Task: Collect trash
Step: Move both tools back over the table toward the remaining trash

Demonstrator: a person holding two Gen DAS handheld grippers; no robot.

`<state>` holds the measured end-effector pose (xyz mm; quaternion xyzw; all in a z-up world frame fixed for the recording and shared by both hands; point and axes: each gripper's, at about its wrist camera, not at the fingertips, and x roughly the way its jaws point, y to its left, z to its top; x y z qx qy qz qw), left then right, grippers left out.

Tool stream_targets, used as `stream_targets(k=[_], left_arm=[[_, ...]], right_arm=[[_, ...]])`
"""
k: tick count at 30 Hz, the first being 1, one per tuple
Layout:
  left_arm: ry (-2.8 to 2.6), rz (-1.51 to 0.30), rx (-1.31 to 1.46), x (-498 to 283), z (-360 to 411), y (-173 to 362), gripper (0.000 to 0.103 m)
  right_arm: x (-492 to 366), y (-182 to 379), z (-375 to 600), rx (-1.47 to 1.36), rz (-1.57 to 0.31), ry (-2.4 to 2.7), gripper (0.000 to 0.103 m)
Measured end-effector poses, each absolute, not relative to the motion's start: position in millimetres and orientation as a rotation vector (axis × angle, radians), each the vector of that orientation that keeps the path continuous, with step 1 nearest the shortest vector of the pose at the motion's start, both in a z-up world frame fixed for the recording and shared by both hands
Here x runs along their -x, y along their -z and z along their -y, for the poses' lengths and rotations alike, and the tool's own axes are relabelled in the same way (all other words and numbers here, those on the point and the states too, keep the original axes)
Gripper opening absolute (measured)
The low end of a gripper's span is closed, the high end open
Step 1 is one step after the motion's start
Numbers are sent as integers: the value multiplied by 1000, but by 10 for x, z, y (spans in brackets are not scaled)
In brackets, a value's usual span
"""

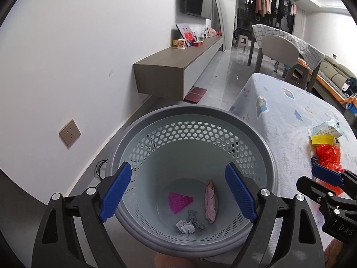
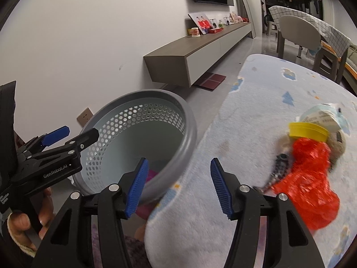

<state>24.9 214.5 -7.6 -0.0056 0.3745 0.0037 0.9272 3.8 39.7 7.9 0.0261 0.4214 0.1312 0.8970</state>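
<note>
The counter (image 2: 256, 102), draped in a fluffy pale blue cloth with little printed trees and clouds, fills the right side of the room. Just beside its edge stands the grey perforated waste basket (image 1: 191, 116), its rim close against the cloth.

The left gripper (image 1: 178, 192) hangs over the basket's mouth with its blue fingers (image 1: 116, 192) spread wide and nothing between them. The right gripper (image 2: 178, 187) sits at the counter's near edge, its fingers (image 2: 219, 185) also parted and empty, one side over the basket rim and the other over the cloth.

On the counter, to the right, trash lies in a loose heap: a crumpled red plastic bag (image 2: 310, 178), a pale printed packet (image 2: 323, 116) behind it, a yellow lid (image 2: 309, 131) between the two, and a small dark chain-like thing (image 2: 279, 169) touching the bag's left side.

Down in the basket lie a pink wrapper (image 1: 210, 203), a magenta shuttlecock (image 1: 178, 202), a white paper wad (image 1: 185, 226) and a grey scrap (image 1: 195, 218).
</note>
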Motion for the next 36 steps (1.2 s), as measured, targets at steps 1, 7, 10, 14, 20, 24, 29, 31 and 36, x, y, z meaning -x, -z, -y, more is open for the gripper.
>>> stream_targets(k=[1,7,10,14,20,24,29,31,36], left_arm=[[-2,-764,6,-237,-2115,66,84],[48,-753,-26,-133,-1875,15,84],[68,-758,-32,-94,-1755,13,84],[96,-760,-41,-37,-1590,8,84],[147,-765,-51,56,-1278,-8,84],[188,-763,-64,129,-1050,-17,84],[224,-769,-87,189,-793,-33,84],[237,-770,-92,220,-684,-36,84],[257,-767,-99,282,-495,-69,84]], right_arm=[[-2,-92,-362,-56,-867,-264,59],[224,-196,-74,-86,-839,-211,60],[372,-225,113,-105,-827,-179,61],[554,-246,388,-136,-821,-128,61],[804,-260,801,-168,-814,-45,61],[938,-240,1023,-184,-815,-7,62],[1048,-217,1243,-208,-813,24,62],[1070,-220,1325,-215,-808,33,62],[1098,-245,1438,-221,-800,40,62]])
